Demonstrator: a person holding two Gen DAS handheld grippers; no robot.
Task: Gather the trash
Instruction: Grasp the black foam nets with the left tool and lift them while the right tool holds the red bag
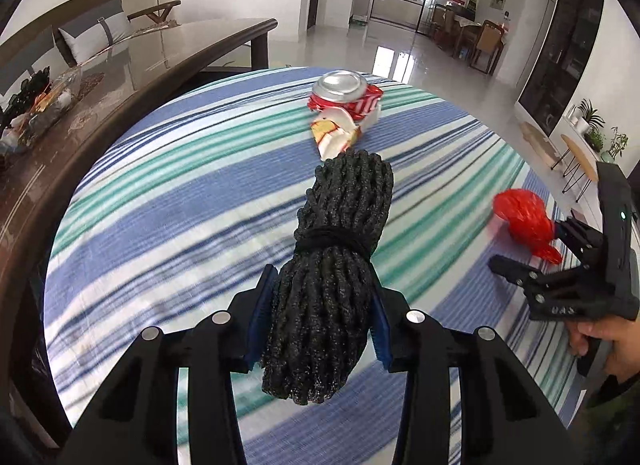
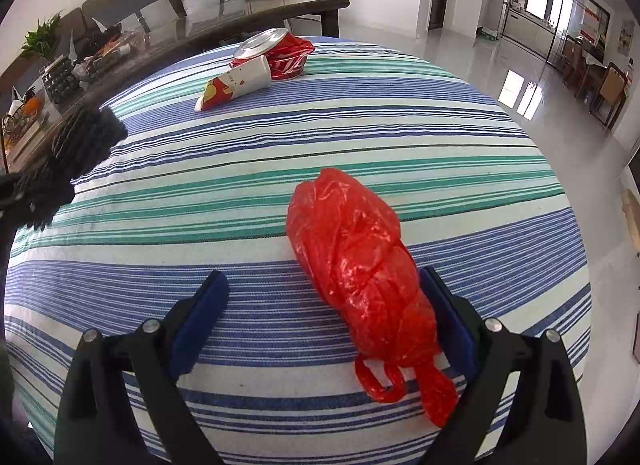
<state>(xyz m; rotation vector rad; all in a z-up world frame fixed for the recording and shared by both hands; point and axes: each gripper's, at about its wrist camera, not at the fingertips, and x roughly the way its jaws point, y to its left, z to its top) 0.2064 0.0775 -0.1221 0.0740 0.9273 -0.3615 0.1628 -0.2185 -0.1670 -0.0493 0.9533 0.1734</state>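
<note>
While clamped: left fingers (image 1: 280, 305), rope bundle (image 1: 336, 249).

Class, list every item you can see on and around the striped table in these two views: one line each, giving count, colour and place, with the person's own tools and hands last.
rope bundle: one, black, clamped in the left gripper above the cloth
plastic bag: one, red, knotted, lying on the cloth between the right gripper's fingers
crushed can: one, red with silver top, far edge of the table
paper wrapper: one, white, red and yellow, against the can's near side
tablecloth: one, blue, green and white stripes, covering the table
left gripper: one, black with blue pads, shut on the rope bundle
right gripper: one, black with blue pads, open around the bag
hand: one, holding the right gripper
</note>
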